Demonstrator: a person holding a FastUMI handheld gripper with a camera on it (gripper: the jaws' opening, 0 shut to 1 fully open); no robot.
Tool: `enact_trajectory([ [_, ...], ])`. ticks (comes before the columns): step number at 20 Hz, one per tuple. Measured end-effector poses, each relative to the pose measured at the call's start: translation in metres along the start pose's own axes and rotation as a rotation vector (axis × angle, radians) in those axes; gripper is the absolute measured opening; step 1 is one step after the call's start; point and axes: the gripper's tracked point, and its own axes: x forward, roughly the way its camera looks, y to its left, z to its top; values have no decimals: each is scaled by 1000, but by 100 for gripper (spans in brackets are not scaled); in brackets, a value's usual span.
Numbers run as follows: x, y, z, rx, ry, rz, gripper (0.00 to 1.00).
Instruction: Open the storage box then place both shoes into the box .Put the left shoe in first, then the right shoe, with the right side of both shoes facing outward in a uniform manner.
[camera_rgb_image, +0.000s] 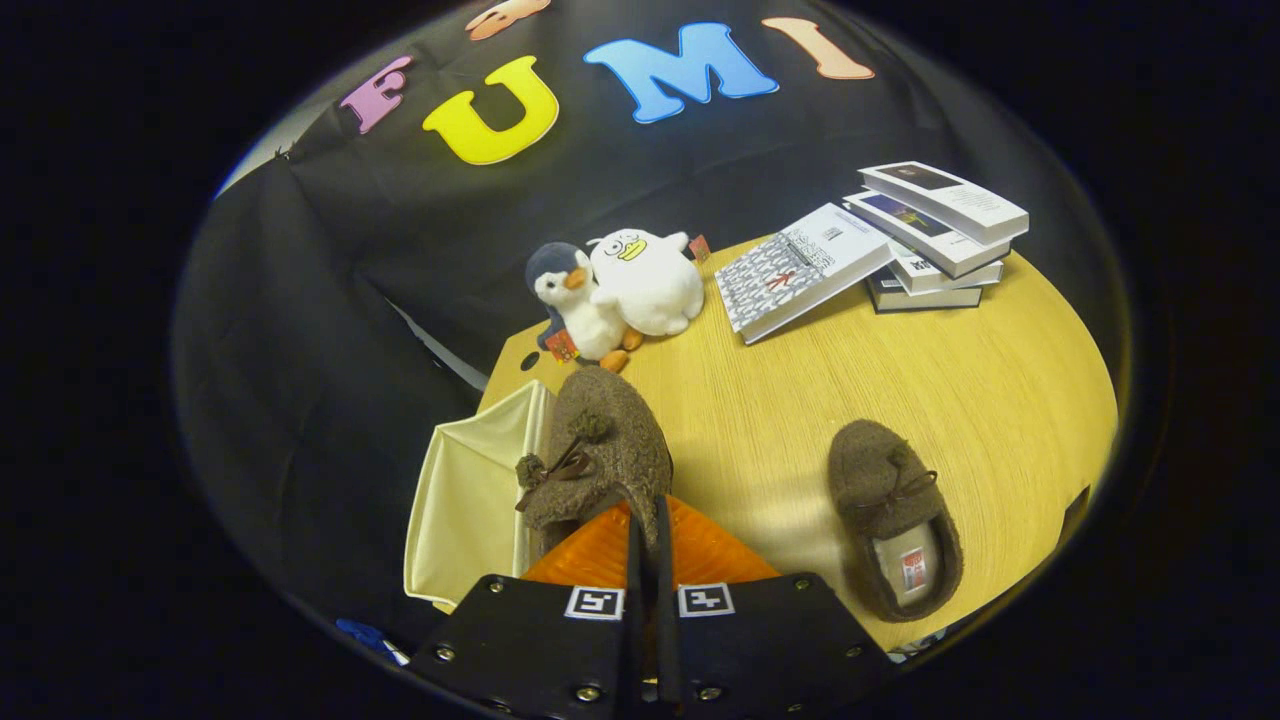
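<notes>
Brown fuzzy shoe (600, 450) pinched in the gripper (648, 530), fingers nearly closed on its heel. It's hanging beside the open cream box (470, 510). 1 more shoe (895, 515) sits on the table (800, 400).

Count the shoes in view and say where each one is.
2. One brown shoe is clamped in the hand-held gripper, beside the open storage box. The other shoe lies on the table.

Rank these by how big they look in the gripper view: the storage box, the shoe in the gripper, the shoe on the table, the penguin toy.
1. storage box
2. shoe in the gripper, nearness enlarges it
3. shoe on the table, likely its equal
4. penguin toy

The gripper is shut on the held shoe.
</notes>
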Motion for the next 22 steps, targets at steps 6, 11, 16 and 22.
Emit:
enact_trajectory([
  [6, -5, 51, 21, 52, -47, 70, 6],
  [11, 8, 95, 16, 93, -39, 119, 6],
  [16, 34, 128, -6, 108, -14, 127, 6],
  [22, 64, 157, -36, 110, 38, 123, 6],
])
